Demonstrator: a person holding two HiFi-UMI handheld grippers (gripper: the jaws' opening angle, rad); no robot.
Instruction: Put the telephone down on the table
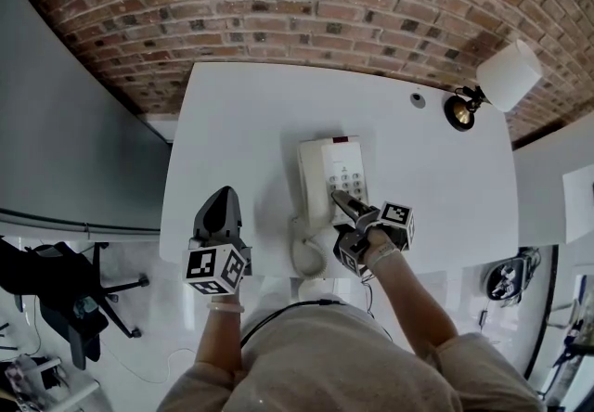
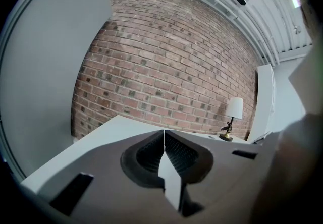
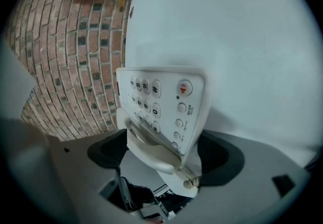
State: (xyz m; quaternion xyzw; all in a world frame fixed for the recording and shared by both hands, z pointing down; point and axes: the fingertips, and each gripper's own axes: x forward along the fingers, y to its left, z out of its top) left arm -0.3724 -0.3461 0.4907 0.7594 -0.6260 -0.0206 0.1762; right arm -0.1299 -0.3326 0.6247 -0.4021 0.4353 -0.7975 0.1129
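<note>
The telephone (image 1: 327, 176) is seen over the front middle of the bench (image 1: 241, 122), its handset (image 1: 311, 187) seated along its left side and the coiled cord (image 1: 304, 252) trailing toward the front edge.

The right gripper (image 1: 351, 208) is turned on its side. In the right gripper view, its jaws are spread wide, with the near end of the telephone (image 3: 161, 107) taken between them. One jaw is laid against the handset (image 3: 151, 153) and face, the other against the underside. The hold appears to be a clamp, though pad contact is not shown sharply. The left gripper (image 1: 221, 201) is held near the front left of the bench, well apart from the telephone. In its own view, the left gripper (image 2: 164, 152) is shown with its jaws pressed together on nothing.

The set-down itself is judged to be in hand. The telephone is already placed over the bench, but with a jaw underneath, the near end can hardly be flat. Whether the far end rests on the surface cannot be told.

Next, the near end would need to be lowered until the base is borne by the bench. The jaws would then be opened and drawn back toward the person, with the cord kept from being snagged.
</note>
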